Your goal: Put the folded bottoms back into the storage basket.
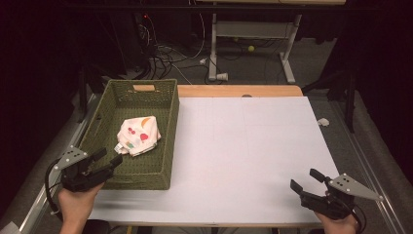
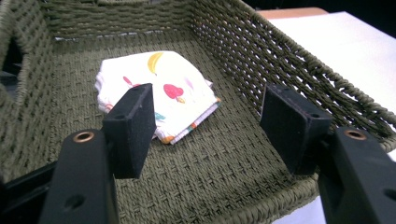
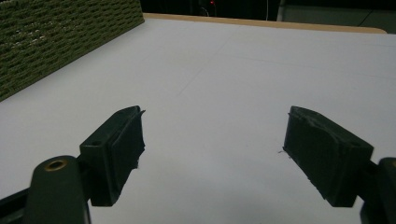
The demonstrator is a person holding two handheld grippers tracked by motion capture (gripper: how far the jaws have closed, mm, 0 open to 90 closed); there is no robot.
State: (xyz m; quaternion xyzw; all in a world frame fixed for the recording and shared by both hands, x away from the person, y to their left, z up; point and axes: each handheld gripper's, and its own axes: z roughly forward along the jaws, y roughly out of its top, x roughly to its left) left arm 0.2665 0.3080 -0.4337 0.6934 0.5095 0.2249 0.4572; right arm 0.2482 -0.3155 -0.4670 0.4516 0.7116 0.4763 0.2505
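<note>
Desk [image 1: 253, 161] space under a white sheet is lying mostly bare, with a strip of wooden edge [image 1: 238, 91] showing along the far side. Sitting at the left of the white surface is a green woven basket [image 1: 168, 126], its long side running away from the person and a wooden handle [image 1: 143, 88] showing at its far end. A folded white cloth [image 1: 139, 135] printed with red, yellow and pink shapes is lying on the basket floor, roughly in the middle, apart from the walls.

At the near left corner of the basket, the left gripper [image 1: 108, 157] is hovering with its jaws spread apart and nothing between them, held by the person's left hand [image 1: 75, 202]. In the left gripper view, the gripper [image 2: 208, 121] is looking into the basket [image 2: 299, 70] over its near rim, and the cloth [image 2: 159, 93] is lying beyond the jaws, nearer the left one, which is partly covering it.

Near the front right corner of the desk, the right gripper [image 1: 306, 179] is also standing released, jaws wide, in the person's right hand [image 1: 336, 224]. In the right gripper view, the gripper [image 3: 212, 149] is pointing across bare white surface, with the basket wall [image 3: 56, 42] showing at upper left.

Beyond the desk, cables [image 1: 165, 53] are lying on the floor beside the white legs of another table [image 1: 214, 48].
</note>
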